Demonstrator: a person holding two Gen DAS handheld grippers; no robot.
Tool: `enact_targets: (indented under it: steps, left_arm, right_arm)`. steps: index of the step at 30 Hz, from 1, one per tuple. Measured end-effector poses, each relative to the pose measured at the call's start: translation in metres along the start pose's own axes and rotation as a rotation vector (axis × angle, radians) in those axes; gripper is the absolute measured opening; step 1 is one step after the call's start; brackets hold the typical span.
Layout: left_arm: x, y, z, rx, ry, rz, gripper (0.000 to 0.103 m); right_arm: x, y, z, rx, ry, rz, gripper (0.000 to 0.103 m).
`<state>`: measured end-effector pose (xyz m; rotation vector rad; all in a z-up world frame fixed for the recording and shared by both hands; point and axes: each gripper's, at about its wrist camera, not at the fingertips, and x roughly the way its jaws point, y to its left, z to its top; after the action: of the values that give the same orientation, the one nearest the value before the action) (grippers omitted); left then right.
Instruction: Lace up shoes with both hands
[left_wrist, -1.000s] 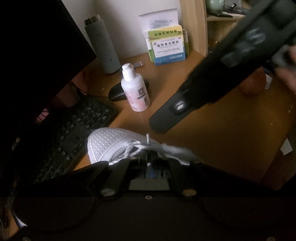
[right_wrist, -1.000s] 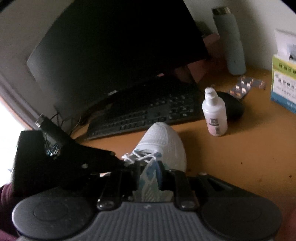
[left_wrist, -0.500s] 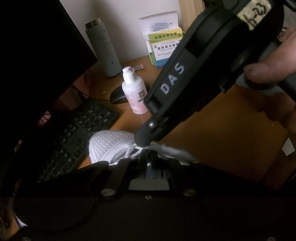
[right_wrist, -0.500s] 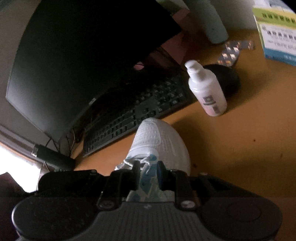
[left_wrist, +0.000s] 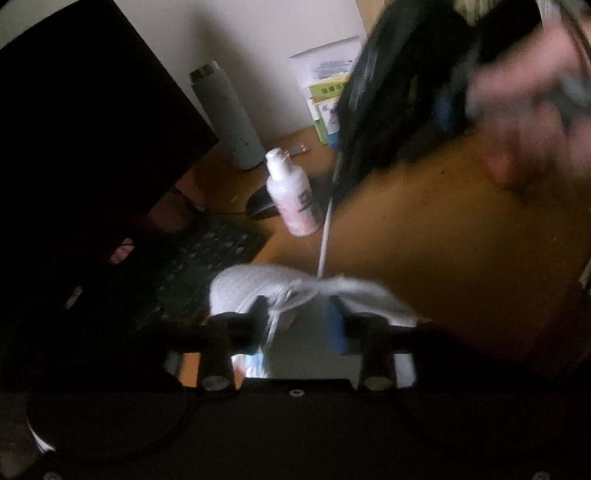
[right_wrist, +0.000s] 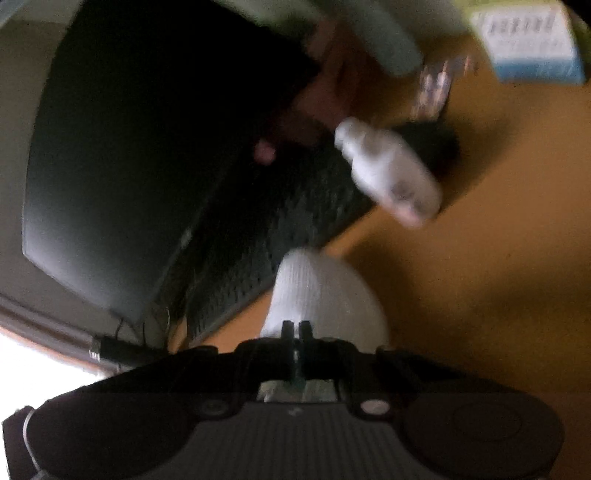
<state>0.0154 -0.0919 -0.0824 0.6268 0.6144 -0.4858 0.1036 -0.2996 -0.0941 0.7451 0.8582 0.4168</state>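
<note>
Pulling a taut lace (left_wrist: 324, 236) up from the shoe (left_wrist: 236, 288) on the surface (left_wrist: 443, 240), right claw (right_wrist: 296, 326) pinches it; left claw (left_wrist: 301, 317) is opening, loose lace between its jaws.

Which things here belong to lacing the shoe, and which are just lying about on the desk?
Belong to the job:
- white shoe
- lace, pulled up taut from the shoe
- left gripper, opening, lace between its fingers
- right gripper, shut on the lace

Just lying about:
- keyboard
- monitor
- small white bottle
- flask
- mouse
- boxes
</note>
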Motion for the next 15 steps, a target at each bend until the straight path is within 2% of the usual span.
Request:
enact_targets:
  steps: [3,7,10,15]
  left_arm:
    - [-0.004,0.0,-0.007,-0.005,0.006,0.021,0.038]
    - [-0.007,0.002,-0.009,-0.027,0.013,0.026,0.038]
    - [-0.006,0.003,-0.012,-0.033,0.024,0.023,0.039]
    - [0.002,0.009,-0.015,-0.067,0.064,0.026,0.04]
  right_arm:
    - [-0.054,0.006,0.025,-0.11,-0.158,-0.09,0.002]
    - [-0.134,0.0,0.051,-0.191,-0.354,-0.24,0.002]
    - [-0.178,-0.007,0.057,-0.212,-0.438,-0.328,0.002]
    - [-0.217,-0.022,0.054,-0.176,-0.52,-0.421,0.002]
